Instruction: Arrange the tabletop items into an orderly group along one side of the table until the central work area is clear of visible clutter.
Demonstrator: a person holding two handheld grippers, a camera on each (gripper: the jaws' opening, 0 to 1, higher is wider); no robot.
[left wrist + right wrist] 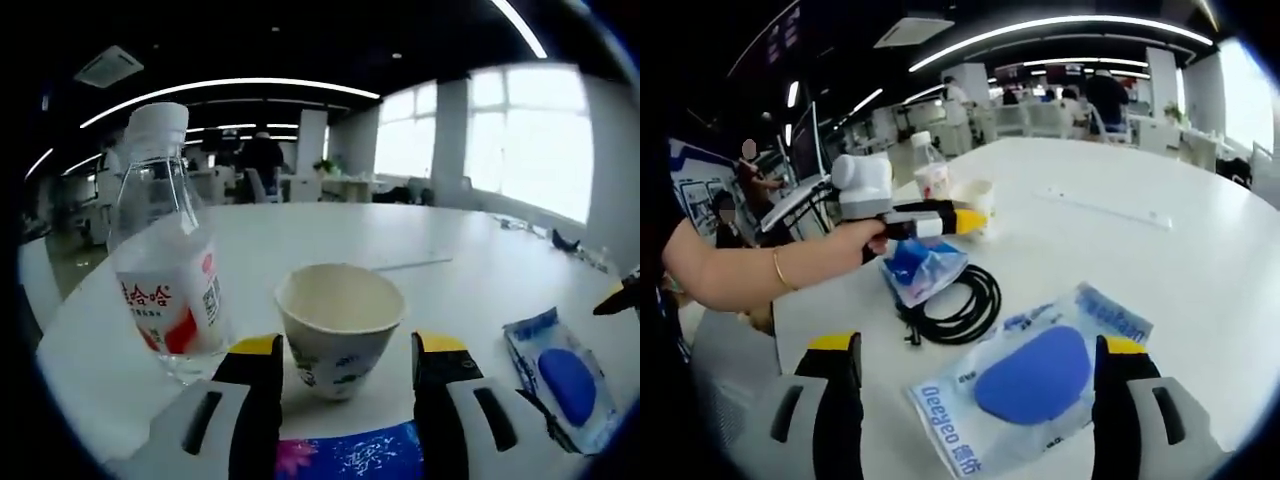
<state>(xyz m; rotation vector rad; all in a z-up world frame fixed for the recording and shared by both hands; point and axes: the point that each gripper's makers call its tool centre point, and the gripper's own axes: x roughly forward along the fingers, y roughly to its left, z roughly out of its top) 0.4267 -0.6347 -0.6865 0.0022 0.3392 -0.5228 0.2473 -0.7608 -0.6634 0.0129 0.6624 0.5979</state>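
Observation:
A white paper cup (340,322) stands between the jaws of my left gripper (345,345), which is open, its yellow-tipped jaws flanking the cup. A clear water bottle (160,250) with a red-and-white label stands just left of the cup. A blue flowered packet (350,455) lies under the left gripper. My right gripper (978,345) is open over a clear pouch holding a blue pad (1040,385). In the right gripper view, a hand holds the left gripper (965,220) at the cup (978,200), beside the bottle (930,170).
A coiled black cable (965,300) lies beside the blue packet (920,268) on the white table (1120,250). The pouch (560,375) lies right of the cup. A thin white strip (1100,210) lies farther out. Desks, chairs and people fill the office behind.

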